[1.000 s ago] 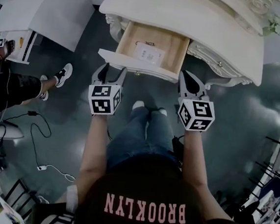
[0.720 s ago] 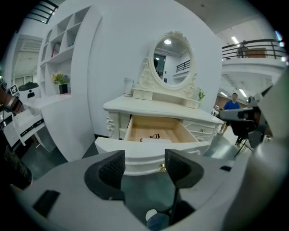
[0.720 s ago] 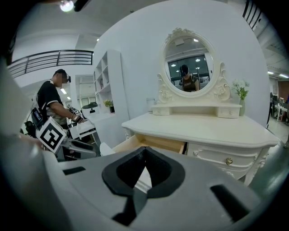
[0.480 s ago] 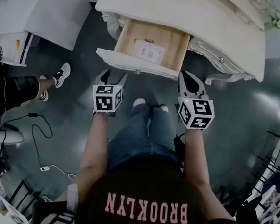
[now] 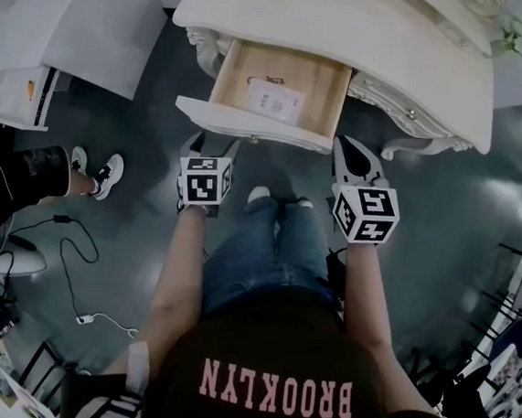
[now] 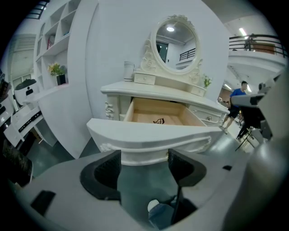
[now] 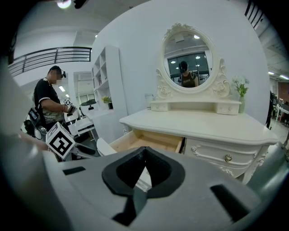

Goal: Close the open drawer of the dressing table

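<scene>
Your left tongs [image 5: 214, 142] have dropped lower and tipped more steeply since a second ago, and their jaws have just been opening. They now stand wide apart with nothing between them. Your right tongs [image 5: 353, 157] have hardly shifted. Their black tips are pressed together and empty.

Just ahead of the left tongs, and close to touching them, is the curved cream front panel [image 6: 149, 135] of the open pale-wood drawer [image 5: 312, 82]. In the left gripper view the panel's lower edge sits level with the jaw tips. The tongs face the left part of that panel, and the right tongs sit just past its right end. Further in, a white printed paper sheet [image 5: 273, 102] lies flat on the drawer floor. Beyond that come the cream carved dressing table [image 5: 351, 38] and its oval mirror [image 6: 176, 43].

I see three risks from here:

- **Slipping under:** the spread left jaws sit so low that they may slide beneath the panel instead of bearing on it.
- **Jamming:** a push from the left tongs alone lands off-centre, so the drawer could twist in its runners and stick.
- **Hitting the table:** the right tongs driven straight ahead would likely strike the fixed carved front beside the drawer, not the drawer itself.
</scene>
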`<control>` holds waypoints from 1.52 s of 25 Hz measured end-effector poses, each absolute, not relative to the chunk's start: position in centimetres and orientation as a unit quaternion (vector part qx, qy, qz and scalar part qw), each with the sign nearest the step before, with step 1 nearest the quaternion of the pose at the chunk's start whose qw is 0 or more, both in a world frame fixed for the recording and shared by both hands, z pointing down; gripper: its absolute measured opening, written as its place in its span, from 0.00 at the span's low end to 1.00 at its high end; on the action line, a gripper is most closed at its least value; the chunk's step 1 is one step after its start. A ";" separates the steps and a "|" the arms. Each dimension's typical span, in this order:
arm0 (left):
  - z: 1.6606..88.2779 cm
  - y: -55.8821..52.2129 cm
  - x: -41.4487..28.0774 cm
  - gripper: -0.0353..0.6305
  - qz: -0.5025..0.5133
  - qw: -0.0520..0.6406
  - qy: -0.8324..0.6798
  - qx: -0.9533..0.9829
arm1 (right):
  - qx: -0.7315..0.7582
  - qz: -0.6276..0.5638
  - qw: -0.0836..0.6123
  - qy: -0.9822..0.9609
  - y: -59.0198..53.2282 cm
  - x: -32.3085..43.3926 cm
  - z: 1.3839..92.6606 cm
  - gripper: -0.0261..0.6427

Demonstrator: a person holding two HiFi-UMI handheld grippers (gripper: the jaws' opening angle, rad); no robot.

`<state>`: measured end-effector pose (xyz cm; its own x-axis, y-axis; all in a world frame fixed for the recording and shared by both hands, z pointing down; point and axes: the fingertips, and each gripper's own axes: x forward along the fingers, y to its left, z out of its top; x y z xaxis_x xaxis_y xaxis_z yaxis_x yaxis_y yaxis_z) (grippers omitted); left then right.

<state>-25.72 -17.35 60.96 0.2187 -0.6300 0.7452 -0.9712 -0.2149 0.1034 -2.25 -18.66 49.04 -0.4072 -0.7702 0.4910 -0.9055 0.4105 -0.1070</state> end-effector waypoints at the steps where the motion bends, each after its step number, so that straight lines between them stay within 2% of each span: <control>1: 61.2 -17.4 -25.7 0.51 0.294 0.293 -0.554 0.721 | 0.513 0.182 0.187 -0.818 -18.7 -2.1 49.1 0.03; 24: 61.9 -20.8 -26.0 0.51 0.315 0.286 -0.559 0.712 | 0.542 0.188 0.187 -0.797 -20.6 -0.9 48.7 0.03; 38: 61.7 -22.6 -25.6 0.50 0.317 0.279 -0.553 0.718 | 0.569 0.183 0.160 -0.786 -21.1 -0.1 47.2 0.03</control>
